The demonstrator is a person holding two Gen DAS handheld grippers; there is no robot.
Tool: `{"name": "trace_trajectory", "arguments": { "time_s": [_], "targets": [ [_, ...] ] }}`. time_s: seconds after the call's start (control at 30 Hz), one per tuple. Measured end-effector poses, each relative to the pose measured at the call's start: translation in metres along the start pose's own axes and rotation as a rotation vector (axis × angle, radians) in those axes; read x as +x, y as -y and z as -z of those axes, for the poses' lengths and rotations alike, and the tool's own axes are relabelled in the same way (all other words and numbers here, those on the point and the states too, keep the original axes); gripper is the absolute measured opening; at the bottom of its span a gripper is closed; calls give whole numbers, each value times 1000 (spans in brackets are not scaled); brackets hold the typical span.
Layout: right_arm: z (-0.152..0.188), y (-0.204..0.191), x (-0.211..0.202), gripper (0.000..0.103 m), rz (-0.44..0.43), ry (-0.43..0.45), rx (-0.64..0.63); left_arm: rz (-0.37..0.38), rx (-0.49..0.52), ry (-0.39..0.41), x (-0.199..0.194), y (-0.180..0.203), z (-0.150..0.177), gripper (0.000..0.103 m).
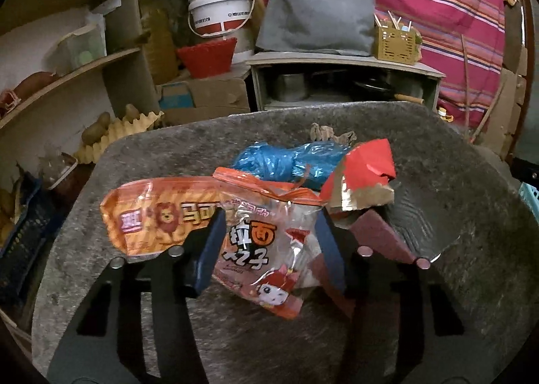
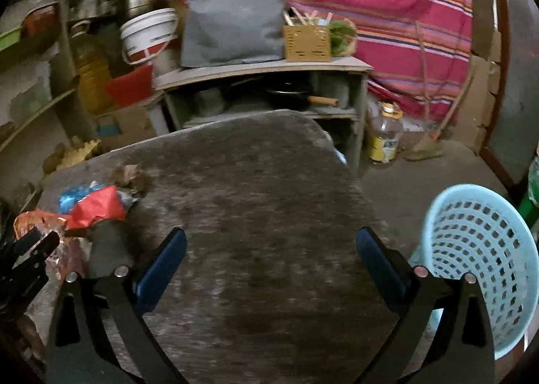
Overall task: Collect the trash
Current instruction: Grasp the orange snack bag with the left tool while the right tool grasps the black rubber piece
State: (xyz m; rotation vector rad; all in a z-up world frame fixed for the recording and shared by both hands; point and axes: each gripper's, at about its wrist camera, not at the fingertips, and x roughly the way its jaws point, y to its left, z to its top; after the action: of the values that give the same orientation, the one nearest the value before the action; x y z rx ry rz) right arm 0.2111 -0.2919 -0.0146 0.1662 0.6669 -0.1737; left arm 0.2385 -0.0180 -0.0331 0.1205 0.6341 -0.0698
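A pile of trash lies on a grey table (image 1: pixel 454 215). My left gripper (image 1: pixel 269 249) has its jaws around a clear snack wrapper with red print (image 1: pixel 266 259), partly closed but not clamped. An orange snack bag (image 1: pixel 158 215) lies left of it, a crumpled blue plastic bag (image 1: pixel 286 158) behind, and torn red cardboard (image 1: pixel 363 175) to the right. My right gripper (image 2: pixel 269 266) is open and empty above the table (image 2: pixel 269 181), right of the pile (image 2: pixel 91 208). A light blue perforated basket (image 2: pixel 481 256) stands at the table's right edge.
Behind the table stands a low shelf unit (image 1: pixel 343 84) with pots inside and a grey cloth bundle (image 1: pixel 316 13) on top. Shelves with jars, a white bucket (image 1: pixel 219 9) and egg trays crowd the left. A bottle (image 2: pixel 384 134) stands on the floor at right.
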Motion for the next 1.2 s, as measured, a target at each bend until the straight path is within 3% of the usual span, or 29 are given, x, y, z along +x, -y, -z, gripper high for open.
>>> {"name": "trace_trajectory", "arguments": {
  "time_s": [0.27,0.6,0.73,1.2],
  "targets": [
    [10,-34,9,99,-56,-34,-70,-6,-38,22,-23,-32,3,41],
    [9,-58,15,99,-88,-36,-104,-42,-84,84,-62,-83,7,40],
    [10,-71,20,99,-105,-44,-125,-85,-101,78,-59,-100,9,40],
    [20,-122,42,98,-179,-92,-211,-112,-135,43,-46,-122,15,40]
  ]
}}
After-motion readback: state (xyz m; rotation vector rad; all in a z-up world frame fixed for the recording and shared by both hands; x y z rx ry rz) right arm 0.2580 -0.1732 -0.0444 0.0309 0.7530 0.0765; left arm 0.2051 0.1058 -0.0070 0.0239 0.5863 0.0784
